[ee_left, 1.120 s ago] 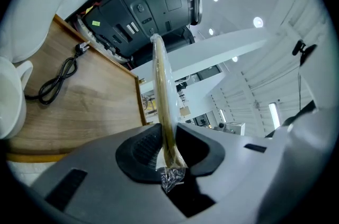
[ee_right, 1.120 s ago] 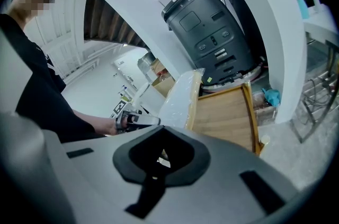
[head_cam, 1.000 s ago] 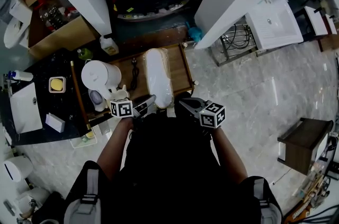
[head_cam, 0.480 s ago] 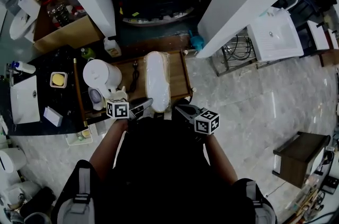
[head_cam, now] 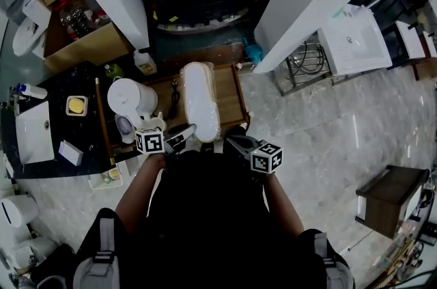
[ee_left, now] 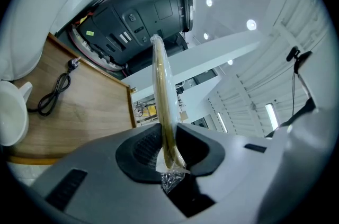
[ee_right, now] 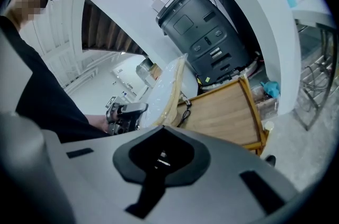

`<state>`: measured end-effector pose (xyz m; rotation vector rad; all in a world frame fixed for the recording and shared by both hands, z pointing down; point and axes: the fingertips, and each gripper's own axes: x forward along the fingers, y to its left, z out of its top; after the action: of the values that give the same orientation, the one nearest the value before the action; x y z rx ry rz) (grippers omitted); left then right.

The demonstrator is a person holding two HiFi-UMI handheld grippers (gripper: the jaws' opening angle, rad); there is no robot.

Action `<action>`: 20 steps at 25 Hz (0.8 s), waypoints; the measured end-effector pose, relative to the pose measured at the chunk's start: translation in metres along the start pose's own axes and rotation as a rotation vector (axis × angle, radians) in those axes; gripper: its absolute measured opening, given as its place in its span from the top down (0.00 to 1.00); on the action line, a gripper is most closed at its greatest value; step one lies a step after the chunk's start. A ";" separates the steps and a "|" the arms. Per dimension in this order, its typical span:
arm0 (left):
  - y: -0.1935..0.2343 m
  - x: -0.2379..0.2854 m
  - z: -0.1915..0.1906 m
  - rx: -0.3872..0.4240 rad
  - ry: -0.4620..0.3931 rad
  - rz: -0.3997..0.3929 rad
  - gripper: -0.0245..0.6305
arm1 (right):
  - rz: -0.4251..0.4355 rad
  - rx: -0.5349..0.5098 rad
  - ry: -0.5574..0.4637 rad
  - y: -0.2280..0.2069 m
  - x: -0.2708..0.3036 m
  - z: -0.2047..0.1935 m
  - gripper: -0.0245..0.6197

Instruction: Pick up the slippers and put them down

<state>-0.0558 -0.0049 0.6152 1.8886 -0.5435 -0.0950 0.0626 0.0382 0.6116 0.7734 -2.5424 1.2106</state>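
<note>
The slippers (head_cam: 200,100) are a pale pair wrapped in clear plastic, hanging lengthwise over a wooden table (head_cam: 232,93). My left gripper (head_cam: 186,134) is shut on their near end. In the left gripper view the slippers (ee_left: 161,90) stand edge-on, and the left gripper (ee_left: 168,151) pinches the crumpled plastic and the sole between its dark pads. My right gripper (head_cam: 232,139) is just right of that end, apart from it. In the right gripper view the right gripper (ee_right: 161,157) is shut with nothing in it, and the slippers (ee_right: 164,90) lie ahead to the left.
A white kettle (head_cam: 131,98) and a coiled black cable (head_cam: 174,93) sit on the table's left part. A black machine (ee_left: 143,11) stands behind the table between two white pillars. A white basin (head_cam: 355,38) and a small wooden stool (head_cam: 389,195) stand to the right.
My left gripper has raised the slippers a little off the table. The right gripper has edged slightly left and stays shut.
</note>
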 end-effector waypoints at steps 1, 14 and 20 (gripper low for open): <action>-0.001 -0.001 0.001 0.000 -0.003 -0.003 0.84 | -0.002 0.000 0.000 0.000 0.000 0.000 0.95; -0.003 -0.002 0.004 0.002 -0.016 -0.012 0.84 | -0.011 -0.006 0.005 0.003 0.000 0.001 0.95; -0.001 -0.001 0.002 -0.007 -0.020 -0.010 0.84 | -0.016 -0.006 0.004 0.002 -0.002 0.000 0.95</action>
<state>-0.0569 -0.0057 0.6131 1.8854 -0.5460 -0.1224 0.0636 0.0401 0.6094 0.7880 -2.5301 1.1979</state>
